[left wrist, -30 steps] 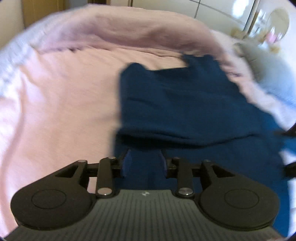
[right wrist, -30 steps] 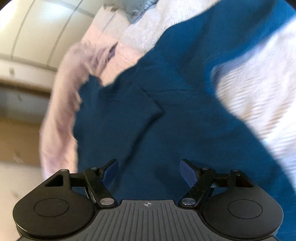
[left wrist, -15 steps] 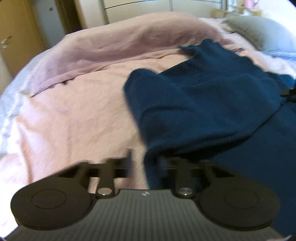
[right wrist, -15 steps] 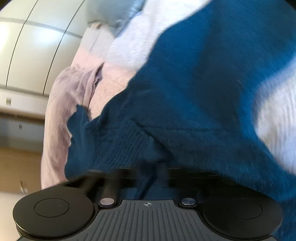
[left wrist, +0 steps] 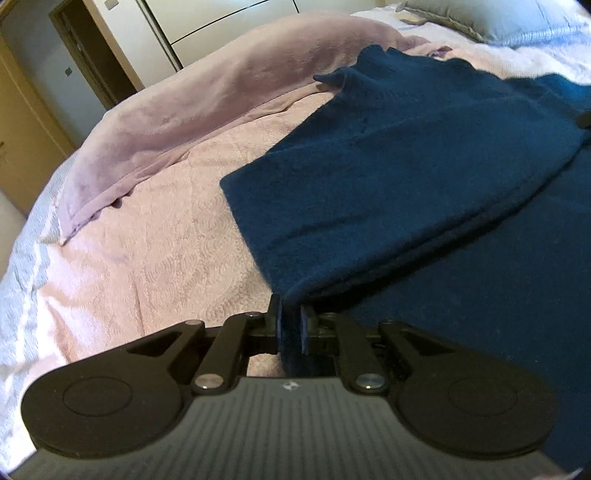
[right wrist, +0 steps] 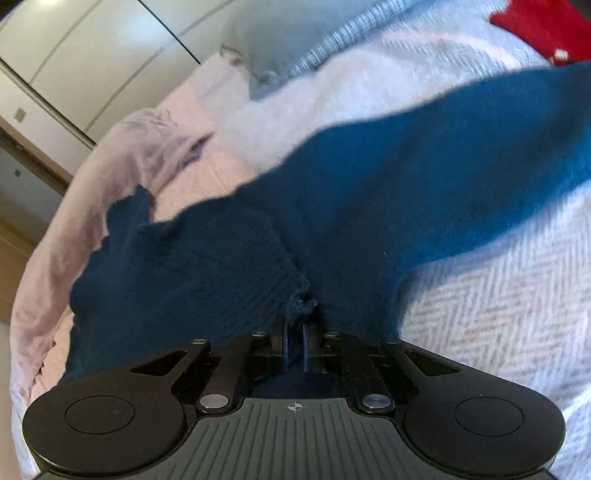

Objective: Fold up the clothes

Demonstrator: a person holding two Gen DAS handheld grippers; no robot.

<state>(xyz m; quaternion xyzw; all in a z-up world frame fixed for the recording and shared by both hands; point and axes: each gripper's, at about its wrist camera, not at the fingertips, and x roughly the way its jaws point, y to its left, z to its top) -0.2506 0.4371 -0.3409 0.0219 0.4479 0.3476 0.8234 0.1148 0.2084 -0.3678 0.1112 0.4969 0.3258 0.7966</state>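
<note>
A dark blue knitted sweater (left wrist: pixel 399 166) lies on a pink bedspread (left wrist: pixel 155 258), with one part folded over the rest. My left gripper (left wrist: pixel 291 325) is shut on the near corner of that folded part. In the right wrist view the sweater (right wrist: pixel 332 206) spreads ahead, one sleeve reaching to the right. My right gripper (right wrist: pixel 294 343) is shut on its ribbed edge (right wrist: pixel 273 280), which bunches between the fingers.
A rolled mauve blanket (left wrist: pixel 207 110) runs along the far side of the bed. A grey pillow (left wrist: pixel 498 14) and a white herringbone cover (right wrist: pixel 498 302) lie to the right. A red garment (right wrist: pixel 546 26) sits at the far right. Wardrobe doors stand behind.
Both grippers went from open above the sweater to shut on its edges. The left one moved to the folded part's near corner and the right one to the ribbed edge.
</note>
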